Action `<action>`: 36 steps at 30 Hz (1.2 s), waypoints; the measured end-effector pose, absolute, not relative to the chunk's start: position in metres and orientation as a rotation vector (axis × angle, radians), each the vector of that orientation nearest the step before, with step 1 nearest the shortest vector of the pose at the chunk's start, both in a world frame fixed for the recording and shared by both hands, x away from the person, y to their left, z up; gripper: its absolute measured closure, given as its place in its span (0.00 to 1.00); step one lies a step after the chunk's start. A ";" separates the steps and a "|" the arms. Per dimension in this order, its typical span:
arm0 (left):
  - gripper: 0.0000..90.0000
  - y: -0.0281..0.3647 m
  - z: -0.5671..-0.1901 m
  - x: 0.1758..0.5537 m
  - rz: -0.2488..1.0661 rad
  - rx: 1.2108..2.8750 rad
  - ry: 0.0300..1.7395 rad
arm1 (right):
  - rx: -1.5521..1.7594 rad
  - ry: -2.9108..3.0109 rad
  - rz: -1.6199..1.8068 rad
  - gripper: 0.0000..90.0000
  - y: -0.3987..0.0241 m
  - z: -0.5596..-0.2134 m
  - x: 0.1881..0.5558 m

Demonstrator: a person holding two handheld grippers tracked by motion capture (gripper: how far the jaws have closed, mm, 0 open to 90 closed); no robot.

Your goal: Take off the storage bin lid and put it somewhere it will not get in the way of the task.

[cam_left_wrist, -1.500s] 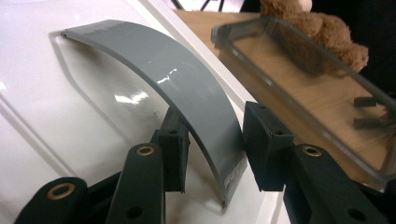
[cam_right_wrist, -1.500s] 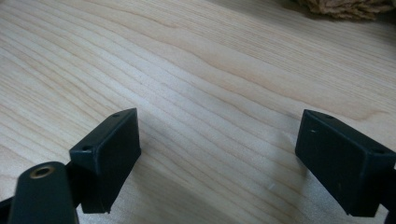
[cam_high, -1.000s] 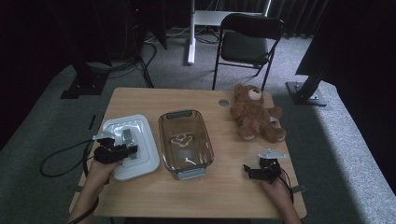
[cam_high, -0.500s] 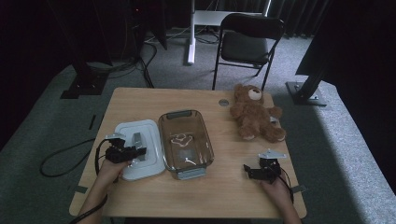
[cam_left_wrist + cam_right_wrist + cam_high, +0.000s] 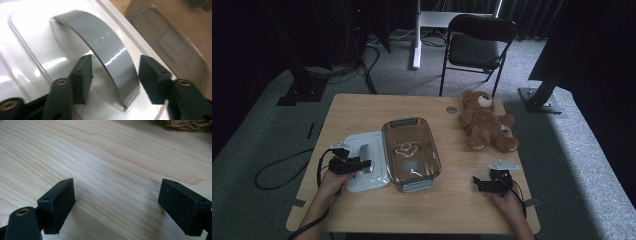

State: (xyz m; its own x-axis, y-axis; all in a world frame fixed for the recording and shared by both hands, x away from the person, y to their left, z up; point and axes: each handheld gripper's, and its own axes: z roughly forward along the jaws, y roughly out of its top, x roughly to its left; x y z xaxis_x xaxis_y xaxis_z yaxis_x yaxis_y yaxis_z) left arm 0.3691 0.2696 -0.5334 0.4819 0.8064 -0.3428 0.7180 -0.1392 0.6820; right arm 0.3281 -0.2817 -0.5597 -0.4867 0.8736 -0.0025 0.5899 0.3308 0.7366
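From above, the white lid point(image 5: 362, 160) lies flat on the table point(image 5: 377, 107) against the glass dish point(image 5: 411, 154), left gripper point(image 5: 362, 164) over it. Left gripper view: jaws just opened, straddling the grey handle point(image 5: 105, 52) without touching. Right gripper view: jaws wide, empty

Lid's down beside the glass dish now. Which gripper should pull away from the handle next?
Left. The left gripper straddles the lid's grey handle, jaws just opened, pads clear of it. The right gripper rests open on bare table, far from the lid.
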 end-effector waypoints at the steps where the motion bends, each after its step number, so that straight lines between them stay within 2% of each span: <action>1: 0.40 0.270 -0.533 0.368 0.138 1.892 1.266 | 1.292 2.201 0.966 0.15 -0.282 -0.560 0.328; 3: 0.32 0.271 -0.532 0.365 0.146 1.895 1.260 | 1.292 2.201 0.966 0.15 -0.282 -0.560 0.328; 6: 0.27 0.271 -0.530 0.359 0.173 1.894 1.240 | 1.292 2.200 0.967 0.15 -0.282 -0.560 0.328; 7: 0.21 0.271 -0.529 0.358 0.185 1.897 1.241 | 1.292 2.200 0.967 0.15 -0.282 -0.560 0.328; 10: 0.20 0.272 -0.528 0.354 0.225 1.897 1.239 | 1.292 2.200 0.967 0.15 -0.282 -0.560 0.328; 12: 0.11 0.273 -0.526 0.349 0.270 1.899 1.227 | 1.292 2.200 0.967 0.15 -0.282 -0.560 0.328; 16: 0.11 0.274 -0.522 0.341 0.327 1.897 1.241 | 1.292 2.200 0.967 0.15 -0.282 -0.560 0.328; 18: 0.01 0.276 -0.519 0.337 0.347 1.894 1.259 | 1.292 2.200 0.967 0.15 -0.282 -0.560 0.328; 27: 0.01 0.293 -0.520 0.317 0.494 1.865 1.354 | 1.285 2.203 0.969 0.15 -0.281 -0.560 0.327; 36: 0.01 0.317 -0.538 0.303 0.559 1.865 1.453 | 1.258 2.177 0.995 0.15 -0.283 -0.550 0.321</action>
State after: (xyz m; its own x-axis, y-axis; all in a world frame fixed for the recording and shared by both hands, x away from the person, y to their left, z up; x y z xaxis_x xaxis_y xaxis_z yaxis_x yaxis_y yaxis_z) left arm 0.3031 0.3168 -0.5384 0.2787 0.9570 -0.0801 0.6561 -0.1288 0.7436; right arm 0.3214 -0.2832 -0.5499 -0.4935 0.8696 -0.0149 0.5576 0.3295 0.7619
